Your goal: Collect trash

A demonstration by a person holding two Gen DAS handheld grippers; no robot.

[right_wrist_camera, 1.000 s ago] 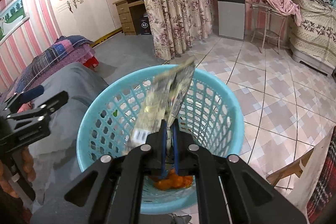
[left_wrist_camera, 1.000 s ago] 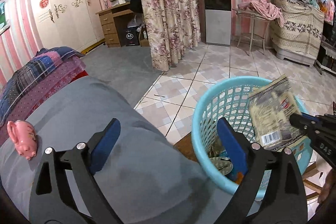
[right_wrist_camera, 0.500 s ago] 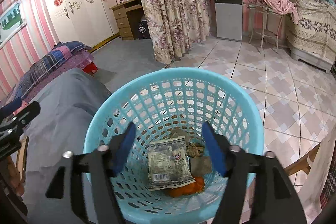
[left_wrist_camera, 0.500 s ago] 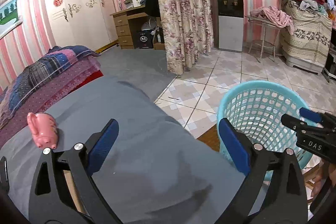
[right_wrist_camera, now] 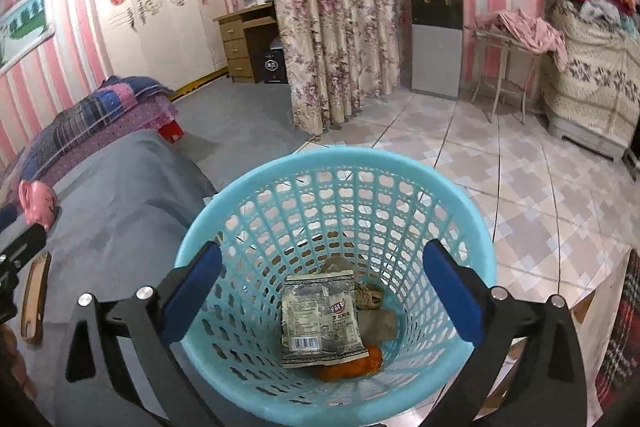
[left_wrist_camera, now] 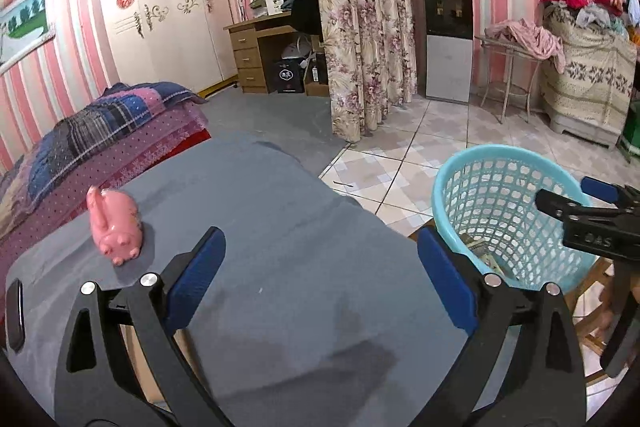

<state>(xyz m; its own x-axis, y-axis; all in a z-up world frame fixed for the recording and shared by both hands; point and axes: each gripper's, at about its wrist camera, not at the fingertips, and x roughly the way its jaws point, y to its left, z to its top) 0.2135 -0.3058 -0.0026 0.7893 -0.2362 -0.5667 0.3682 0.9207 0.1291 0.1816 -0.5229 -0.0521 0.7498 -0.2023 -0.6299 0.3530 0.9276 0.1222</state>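
A silver snack wrapper [right_wrist_camera: 320, 319] lies flat on the bottom of the light-blue mesh basket [right_wrist_camera: 336, 155], on top of an orange scrap [right_wrist_camera: 344, 367] and brown paper bits [right_wrist_camera: 376, 319]. My right gripper [right_wrist_camera: 322, 253] hangs over the basket's near rim; its jaws are opening wide and nothing is between them. In the left wrist view the basket [left_wrist_camera: 500, 155] stands at the right with the right gripper [left_wrist_camera: 564, 191] above it. My left gripper [left_wrist_camera: 320, 239] is open and empty over the grey cloth [left_wrist_camera: 280, 267].
A pink pig figure [left_wrist_camera: 114, 223] sits on the grey cloth to the left. A brown wooden item [right_wrist_camera: 36, 295] and a dark flat object [left_wrist_camera: 14, 311] lie near the cloth's left end. Folded blankets [left_wrist_camera: 100, 131] are stacked behind. Tiled floor [right_wrist_camera: 520, 187] surrounds the basket.
The right gripper opened and the wrapper dropped from it to the basket's bottom. The left gripper drew away from the basket, leftward over the grey cloth, toward the pink pig.
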